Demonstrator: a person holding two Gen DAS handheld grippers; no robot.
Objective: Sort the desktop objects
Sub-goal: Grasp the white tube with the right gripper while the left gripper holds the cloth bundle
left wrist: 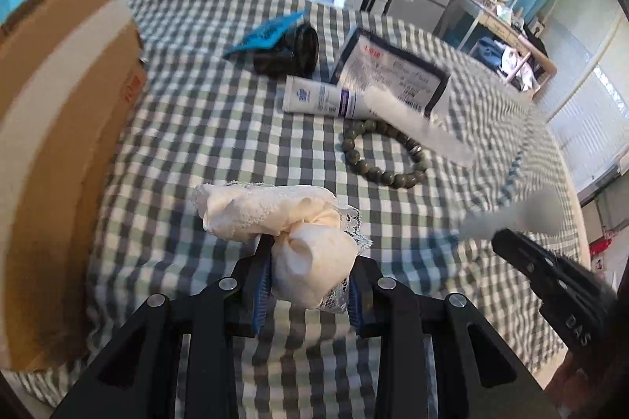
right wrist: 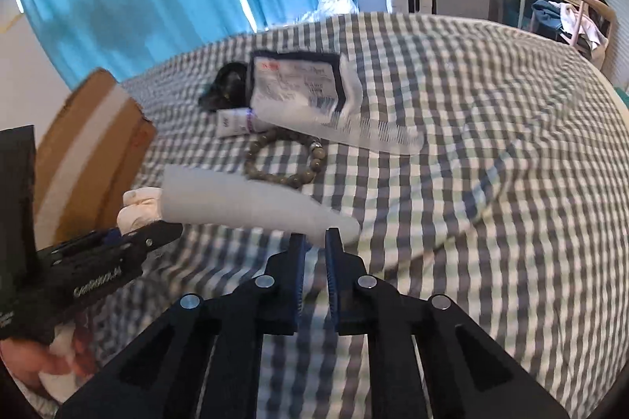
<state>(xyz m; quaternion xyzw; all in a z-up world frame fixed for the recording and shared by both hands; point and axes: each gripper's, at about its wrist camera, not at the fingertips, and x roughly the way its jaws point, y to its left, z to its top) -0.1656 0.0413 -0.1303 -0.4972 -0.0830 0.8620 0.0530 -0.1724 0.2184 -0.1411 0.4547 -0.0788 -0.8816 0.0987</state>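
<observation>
On a checked tablecloth, the left tongs (left wrist: 310, 275) pinch a cream lace scrunchie (left wrist: 283, 218), while the right tongs (right wrist: 314, 242), nearly pressed together, touch a motion-blurred white object (right wrist: 251, 200), grip unclear, near a bead bracelet (left wrist: 383, 153).

Lacy cloth scrunchie (left wrist: 275, 218), matt cardboard box (left wrist: 59, 128)
</observation>
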